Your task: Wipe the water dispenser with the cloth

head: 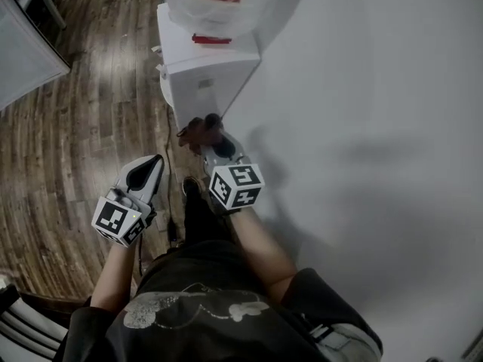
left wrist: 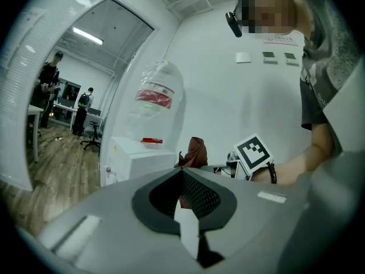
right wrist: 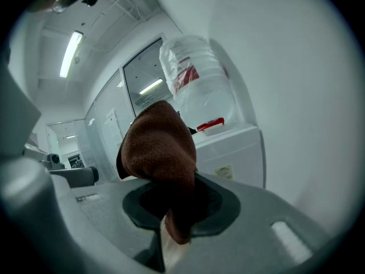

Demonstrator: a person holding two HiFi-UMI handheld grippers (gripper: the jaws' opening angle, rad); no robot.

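Water dispenser (head: 205,70) stood on the wooden floor (head: 83,127) against the white wall (head: 362,89), straight ahead of the right gripper (head: 214,137). This gripper, the nearer one, was clamped on the brown cloth (right wrist: 159,153). The left gripper (head: 152,164), jaws together, held nothing.

Dark short-sleeved shirt (head: 189,270), pale grey print across its front. Beyond the shirt, two light grey moulded grippers with black inner recesses: left gripper (head: 153,164), right gripper (head: 213,138). At each gripper's shirt-side end, a white cube with black square markers: left cube (head: 118,219), right cube (head: 235,185). Black wrist band (left wrist: 272,173) shirtward of the right cube.
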